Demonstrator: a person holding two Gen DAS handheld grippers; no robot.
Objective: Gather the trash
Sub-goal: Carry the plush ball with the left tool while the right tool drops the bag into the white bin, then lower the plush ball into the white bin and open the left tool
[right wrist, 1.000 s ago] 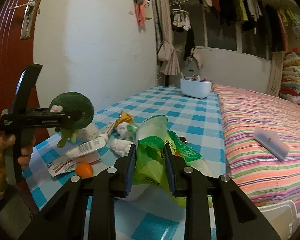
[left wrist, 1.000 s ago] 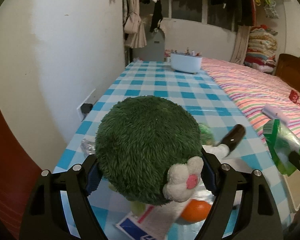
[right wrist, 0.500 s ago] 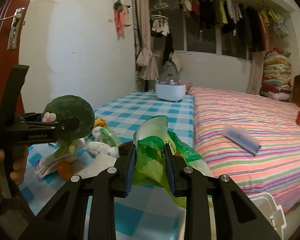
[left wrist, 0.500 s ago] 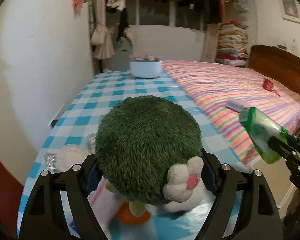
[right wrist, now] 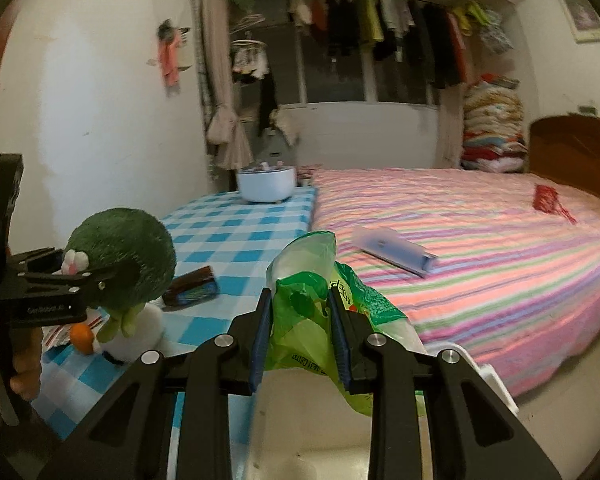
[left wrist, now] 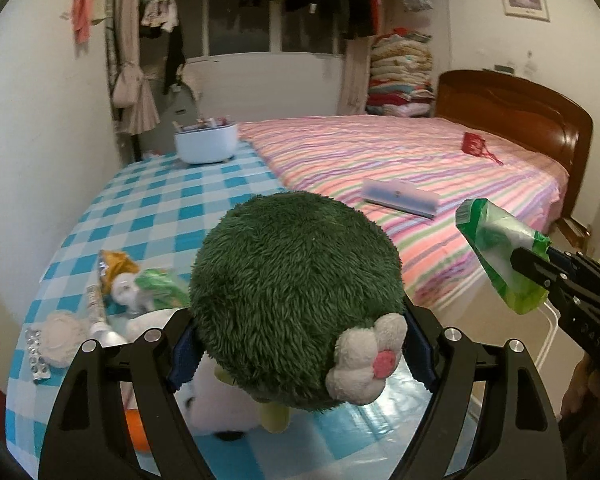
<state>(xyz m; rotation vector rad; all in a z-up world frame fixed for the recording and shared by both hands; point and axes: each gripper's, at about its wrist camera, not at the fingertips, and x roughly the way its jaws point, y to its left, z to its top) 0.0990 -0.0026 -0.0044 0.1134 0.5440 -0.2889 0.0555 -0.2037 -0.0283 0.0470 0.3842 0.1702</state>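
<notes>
My left gripper point(left wrist: 298, 344) is clamped on a green plush toy point(left wrist: 296, 292); its round furry head fills the gap between the pads, with the small white flower point(left wrist: 366, 364) at the lower right of the head, against the right pad. In the right wrist view I see the same gripper point(right wrist: 96, 280) from the side, holding the toy point(right wrist: 120, 258) above the near end of the desk point(right wrist: 236, 236), the toy's pale green legs dangling over a white plush shape point(right wrist: 134, 340) and an orange ball point(right wrist: 81, 334).

My right gripper point(right wrist: 298, 338) is closed on a crumpled green plastic bag point(right wrist: 312, 312). The bag stands up between the pads and spills out to the right of them. From the left wrist view, that bag point(left wrist: 500, 252) hangs in the air off the desk's edge, in front of the bed point(left wrist: 420, 168).

Out on the checked desk point(left wrist: 172, 200), the remaining trash lies in a cluster to the left of my left gripper: a yellow wrapper point(left wrist: 116, 266), a green wrapper point(left wrist: 160, 284), a tube point(left wrist: 98, 316), a crumpled tissue point(left wrist: 60, 338) and a blister pack point(left wrist: 36, 358) at the desk's left edge. A dark bottle point(right wrist: 192, 286) lies on its side on the desk between the two grippers. At the far end of the desk stands a white tub point(left wrist: 206, 142). On the striped bed lies a pale flat case point(left wrist: 398, 198) and, further off, a small red thing point(left wrist: 474, 144).
</notes>
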